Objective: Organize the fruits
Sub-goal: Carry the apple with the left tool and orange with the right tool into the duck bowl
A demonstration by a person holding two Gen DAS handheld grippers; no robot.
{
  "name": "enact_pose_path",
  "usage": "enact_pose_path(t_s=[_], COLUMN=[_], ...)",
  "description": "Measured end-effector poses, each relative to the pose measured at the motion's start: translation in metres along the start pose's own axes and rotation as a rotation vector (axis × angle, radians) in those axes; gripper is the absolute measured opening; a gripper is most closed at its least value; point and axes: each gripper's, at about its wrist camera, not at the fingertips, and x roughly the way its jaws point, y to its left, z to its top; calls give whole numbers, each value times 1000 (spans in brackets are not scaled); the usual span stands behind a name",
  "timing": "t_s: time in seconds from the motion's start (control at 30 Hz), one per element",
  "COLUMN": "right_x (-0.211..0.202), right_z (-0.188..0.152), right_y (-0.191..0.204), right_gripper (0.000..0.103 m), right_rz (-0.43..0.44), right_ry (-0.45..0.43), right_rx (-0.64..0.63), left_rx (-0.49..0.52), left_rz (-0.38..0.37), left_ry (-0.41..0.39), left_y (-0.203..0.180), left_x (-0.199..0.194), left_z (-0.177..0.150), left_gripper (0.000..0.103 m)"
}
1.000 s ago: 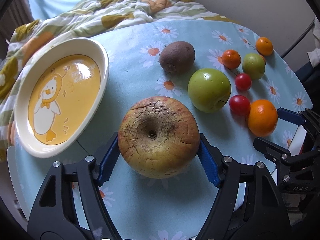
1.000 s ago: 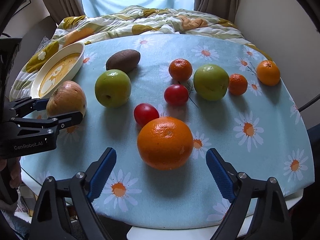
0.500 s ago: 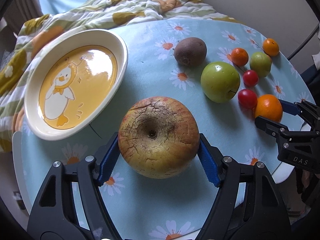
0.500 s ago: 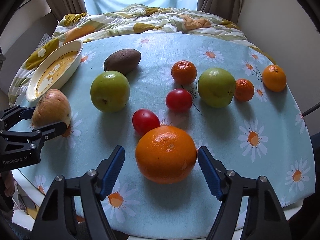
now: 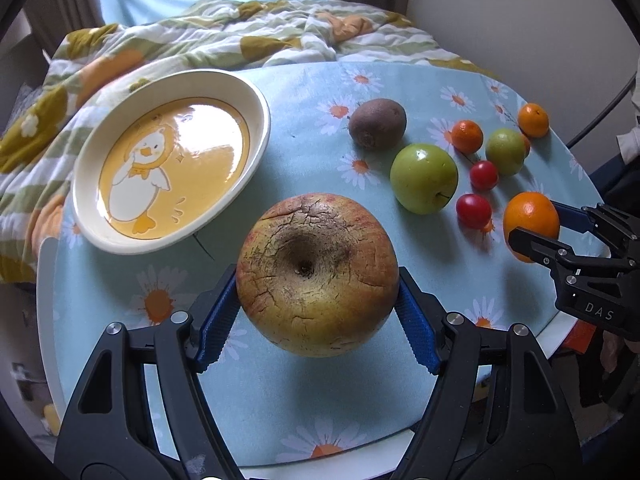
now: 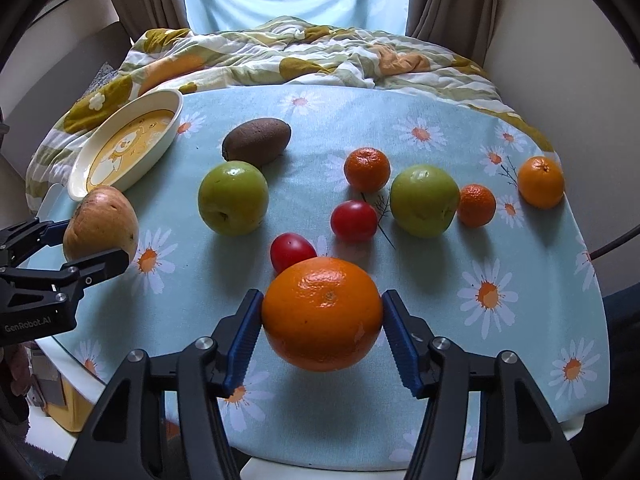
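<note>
While the plate lay empty and eight fruits sat on the tabletop, the left hand-held gripper gripped an apple; the right hand-held gripper, jaws just closing, clasped an orange.

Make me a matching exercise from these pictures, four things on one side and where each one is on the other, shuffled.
Things:
1. big orange
2. yellow-red apple
3. kiwi
4. duck plate

Places:
A. between the left gripper's pads
B. at the table's left edge, nothing in it
C. between the right gripper's pads
D. on the cloth behind a green apple

Pairs: 1-C, 2-A, 3-D, 4-B
</note>
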Motion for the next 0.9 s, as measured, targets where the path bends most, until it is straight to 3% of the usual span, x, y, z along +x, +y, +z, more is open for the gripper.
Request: enact_pose_path(t_s=[0.47, 0.9], right_x=[-31, -17], right_z=[46, 106], right_y=[35, 88], right_gripper=[56, 56], right_rz=[43, 86], right_ry=[-59, -97], right_rx=[-63, -50], left_rx=[-77, -54], left_rz=[17, 52], left_ry=[-112, -164], left_y=[42, 115], left_x=[-47, -46], left_z=[31, 73], left_gripper=[80, 80])
